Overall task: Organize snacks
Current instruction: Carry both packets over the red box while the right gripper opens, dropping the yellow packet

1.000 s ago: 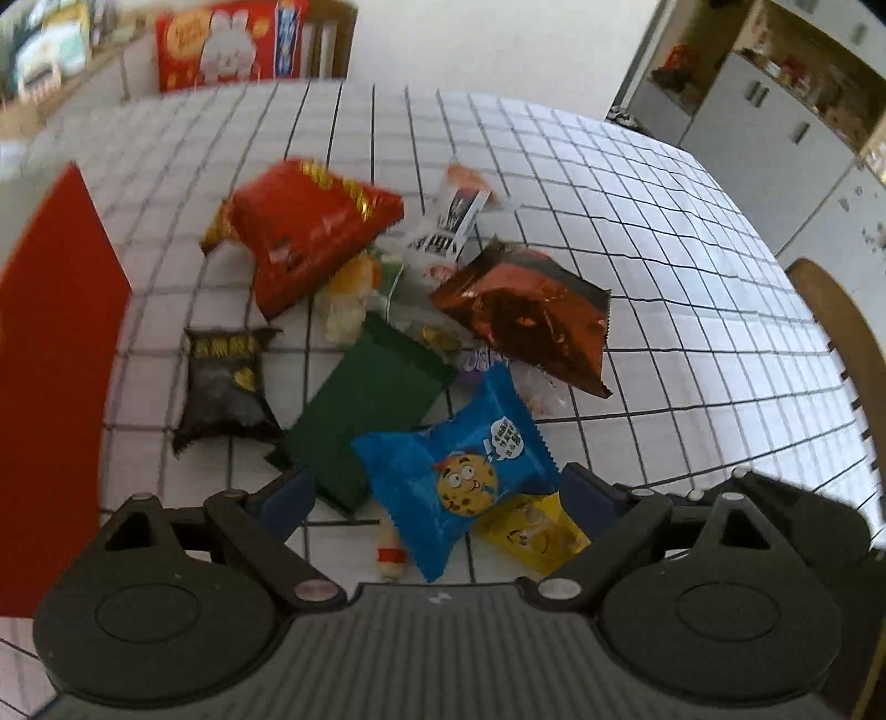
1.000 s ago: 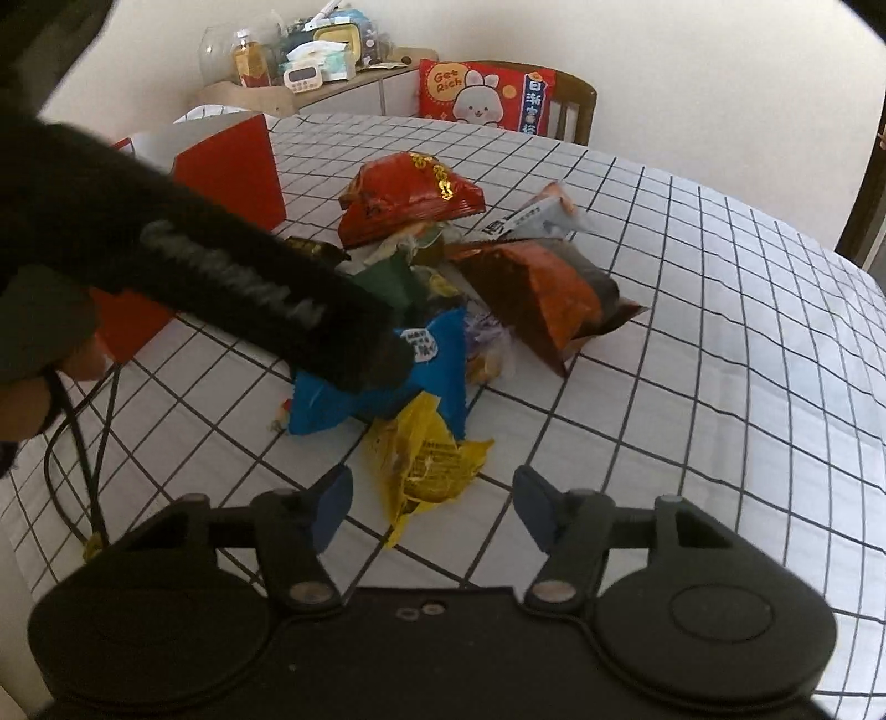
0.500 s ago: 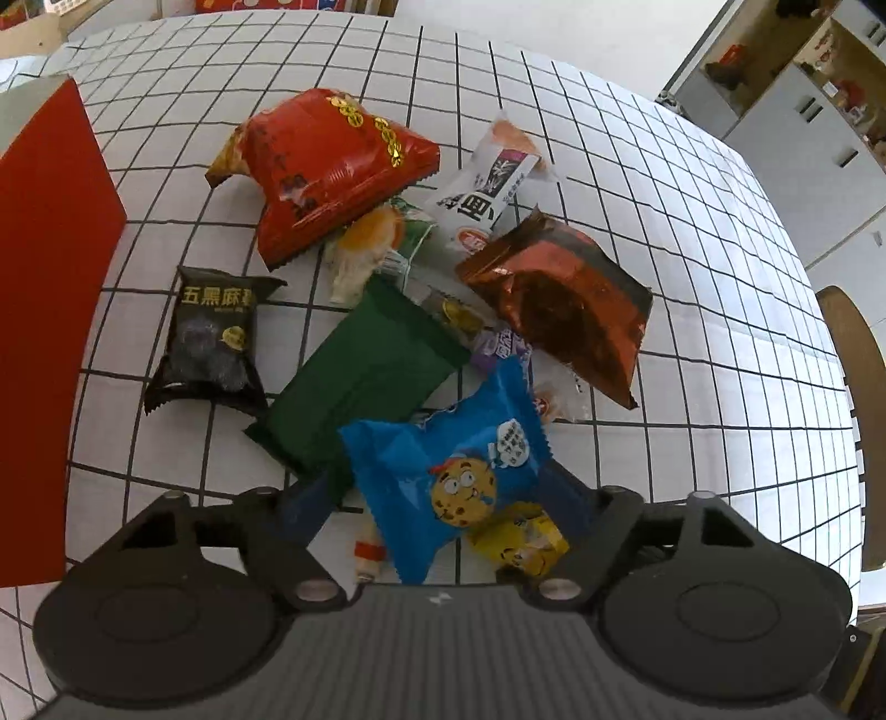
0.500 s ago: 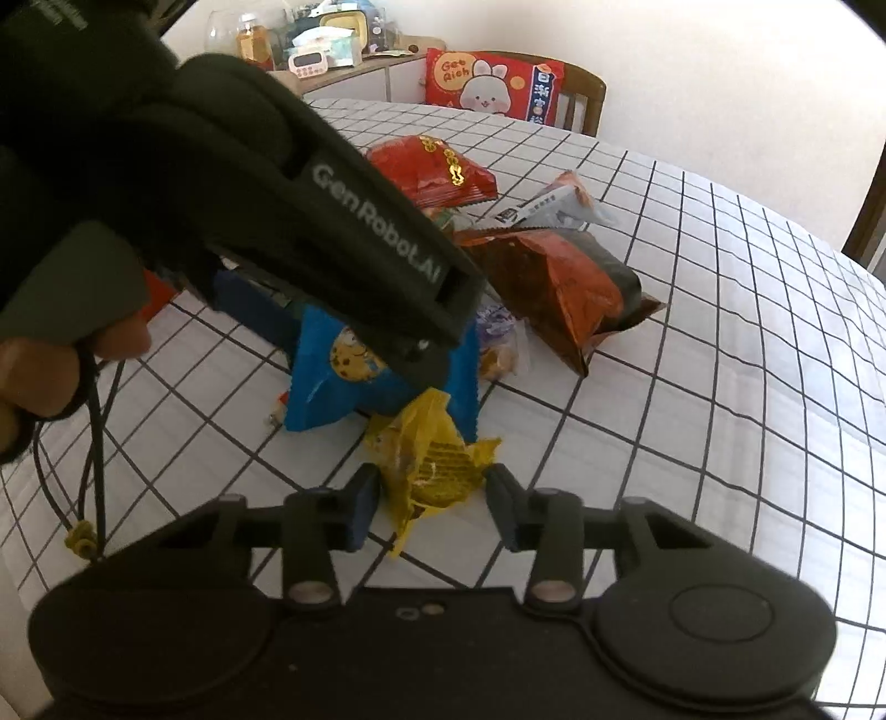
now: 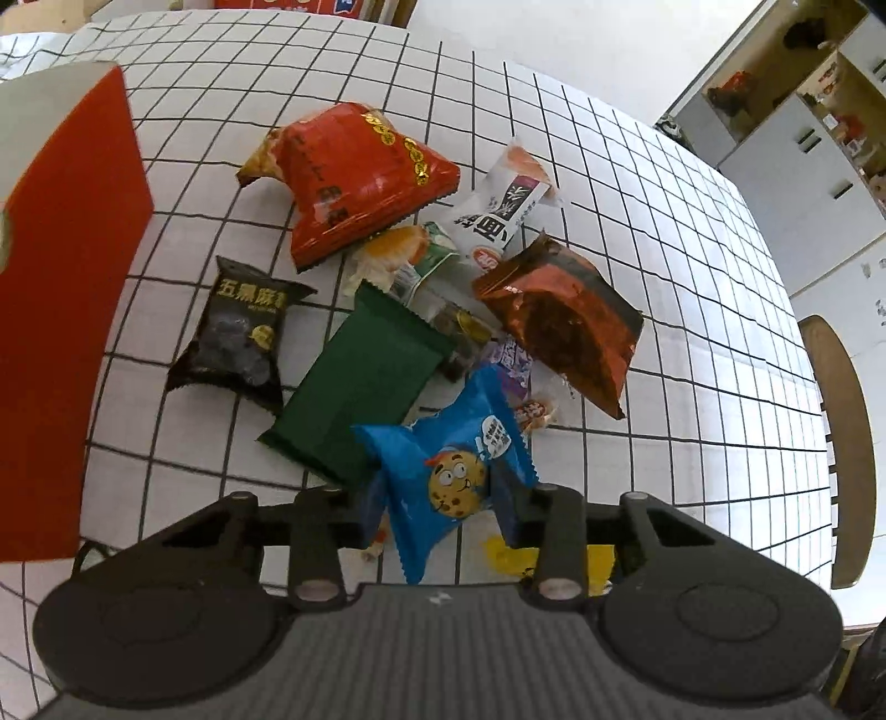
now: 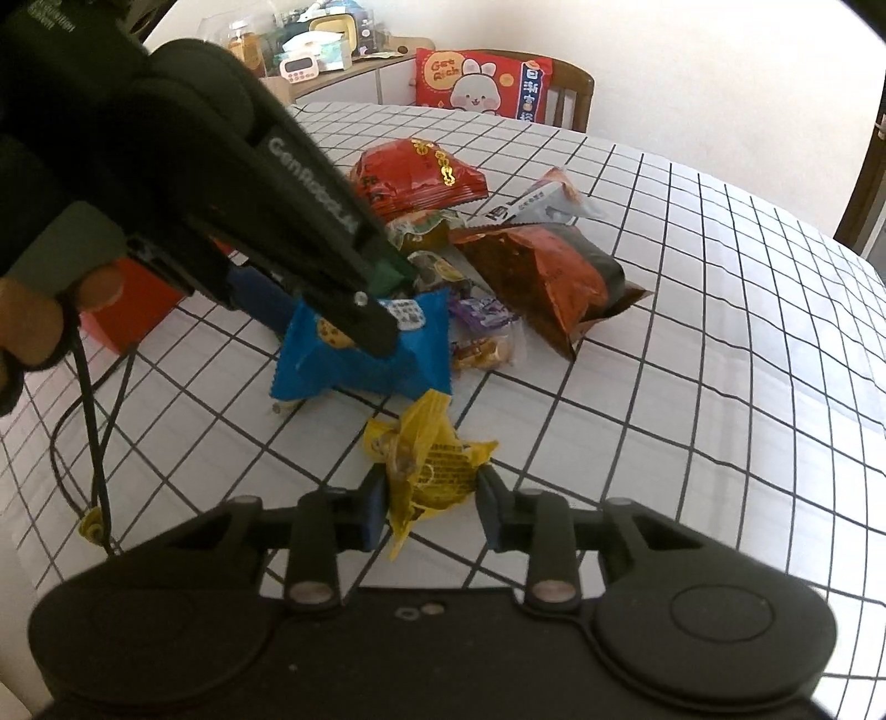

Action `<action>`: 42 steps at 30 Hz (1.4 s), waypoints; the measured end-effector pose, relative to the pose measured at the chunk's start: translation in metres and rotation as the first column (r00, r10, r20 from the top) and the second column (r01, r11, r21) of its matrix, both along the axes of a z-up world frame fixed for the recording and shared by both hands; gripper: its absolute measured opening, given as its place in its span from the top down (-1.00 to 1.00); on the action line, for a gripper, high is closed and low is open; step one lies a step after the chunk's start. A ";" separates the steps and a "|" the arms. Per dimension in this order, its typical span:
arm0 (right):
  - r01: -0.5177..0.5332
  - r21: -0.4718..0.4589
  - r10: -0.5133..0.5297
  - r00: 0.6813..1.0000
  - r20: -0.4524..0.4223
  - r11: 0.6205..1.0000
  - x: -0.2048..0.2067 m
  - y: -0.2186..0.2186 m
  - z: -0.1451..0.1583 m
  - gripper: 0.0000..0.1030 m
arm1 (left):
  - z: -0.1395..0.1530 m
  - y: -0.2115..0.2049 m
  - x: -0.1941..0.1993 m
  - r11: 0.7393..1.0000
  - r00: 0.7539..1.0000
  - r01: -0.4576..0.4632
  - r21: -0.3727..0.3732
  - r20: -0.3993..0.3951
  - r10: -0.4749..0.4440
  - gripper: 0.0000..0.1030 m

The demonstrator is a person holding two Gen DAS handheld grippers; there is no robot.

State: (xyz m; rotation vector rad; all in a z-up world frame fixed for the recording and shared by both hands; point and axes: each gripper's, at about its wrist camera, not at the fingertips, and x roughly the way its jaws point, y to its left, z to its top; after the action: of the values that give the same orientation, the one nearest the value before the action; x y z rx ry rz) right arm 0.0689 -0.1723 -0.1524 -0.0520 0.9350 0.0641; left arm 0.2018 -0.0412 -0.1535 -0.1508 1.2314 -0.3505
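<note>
A pile of snack packets lies on the grid-pattern tablecloth (image 5: 692, 277). My left gripper (image 5: 440, 501) is shut on the blue cookie packet (image 5: 448, 471), which also shows in the right wrist view (image 6: 365, 354). My right gripper (image 6: 426, 498) is shut on the yellow packet (image 6: 426, 471), low over the table. Behind them lie a green packet (image 5: 365, 387), a black packet (image 5: 238, 332), a red packet (image 5: 354, 171), a brown-orange packet (image 5: 559, 321) and a white packet (image 5: 498, 210).
A red box (image 5: 61, 310) stands at the left of the pile. A wooden chair (image 5: 847, 443) is at the table's right edge. A chair with a red rabbit cushion (image 6: 482, 83) and a cluttered cabinet (image 6: 310, 50) stand beyond the far edge.
Both grippers moved in and closed: the left one on the blue cookie packet, the right one on the yellow packet.
</note>
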 end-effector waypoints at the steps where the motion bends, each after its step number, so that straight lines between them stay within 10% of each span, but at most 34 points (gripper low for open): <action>1: 0.003 0.004 -0.003 1.000 -0.001 1.000 -0.002 0.000 0.003 0.40 | 0.002 0.002 -0.003 1.000 1.000 -0.001 -0.007 0.005 0.001 0.26; 21: -0.072 0.036 0.068 0.991 0.113 0.997 -0.016 0.034 0.086 0.40 | 0.091 0.080 -0.064 0.992 0.972 -0.120 -0.034 0.197 0.124 0.26; 42: -0.289 0.056 0.278 0.950 0.144 0.956 0.072 0.156 0.124 0.40 | 0.127 0.198 -0.061 0.945 0.901 -0.321 0.054 0.325 0.288 0.26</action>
State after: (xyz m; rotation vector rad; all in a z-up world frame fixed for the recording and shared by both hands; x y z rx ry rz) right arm 0.1409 -0.0161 -0.0286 -0.1184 0.7840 0.3595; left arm 0.1407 0.1568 -0.0262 -0.1862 0.8903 -0.0305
